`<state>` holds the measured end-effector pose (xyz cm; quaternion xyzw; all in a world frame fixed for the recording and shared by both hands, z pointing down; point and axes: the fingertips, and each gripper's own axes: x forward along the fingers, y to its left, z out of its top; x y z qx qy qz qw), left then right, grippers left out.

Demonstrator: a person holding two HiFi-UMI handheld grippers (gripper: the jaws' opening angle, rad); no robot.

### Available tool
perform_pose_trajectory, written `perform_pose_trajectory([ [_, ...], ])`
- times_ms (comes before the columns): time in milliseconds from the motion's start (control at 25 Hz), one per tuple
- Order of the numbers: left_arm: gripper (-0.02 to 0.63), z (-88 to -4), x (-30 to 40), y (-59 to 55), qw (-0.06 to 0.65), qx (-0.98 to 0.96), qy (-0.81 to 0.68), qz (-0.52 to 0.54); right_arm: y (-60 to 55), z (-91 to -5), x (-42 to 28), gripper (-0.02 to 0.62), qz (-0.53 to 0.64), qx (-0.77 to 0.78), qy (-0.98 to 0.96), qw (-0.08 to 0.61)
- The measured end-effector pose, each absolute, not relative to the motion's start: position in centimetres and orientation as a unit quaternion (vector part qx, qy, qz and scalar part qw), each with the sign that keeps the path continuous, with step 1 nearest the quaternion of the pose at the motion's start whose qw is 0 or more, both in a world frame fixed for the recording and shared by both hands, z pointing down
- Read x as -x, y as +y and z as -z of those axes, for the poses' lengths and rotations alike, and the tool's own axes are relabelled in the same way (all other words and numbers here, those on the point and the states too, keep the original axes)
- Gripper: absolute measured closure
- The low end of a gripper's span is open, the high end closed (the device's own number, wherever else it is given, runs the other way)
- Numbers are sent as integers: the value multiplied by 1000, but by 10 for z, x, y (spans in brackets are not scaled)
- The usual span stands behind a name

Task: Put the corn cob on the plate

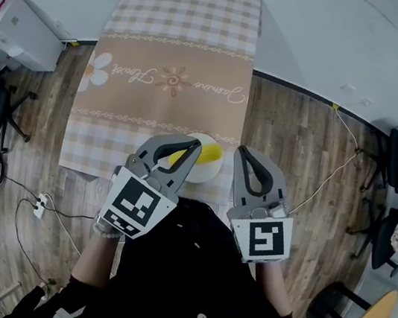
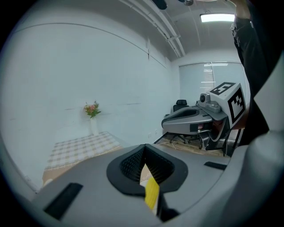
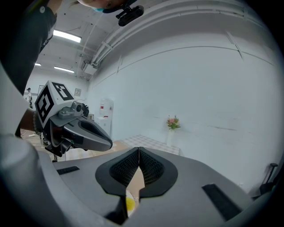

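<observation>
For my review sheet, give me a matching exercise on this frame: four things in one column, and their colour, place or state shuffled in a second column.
Things:
1. corn cob
2. plate
3. left hand-held gripper
4. flower vase

Descriptions:
A. shut, nothing between the jaws
B. yellow
C. stands at the far end of the table
D. white, close to the table's near edge

Pairs: 1-B; 2-D; 3-A; 4-C
</observation>
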<state>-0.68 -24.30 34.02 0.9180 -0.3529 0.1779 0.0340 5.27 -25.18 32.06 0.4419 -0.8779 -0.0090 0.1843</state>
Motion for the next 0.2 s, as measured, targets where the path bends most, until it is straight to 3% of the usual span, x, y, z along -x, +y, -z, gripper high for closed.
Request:
perform_pose_trajectory([
  [200, 592, -341, 6, -243, 34, -917, -354, -180, -252, -322, -53, 554, 8, -439, -878, 188],
])
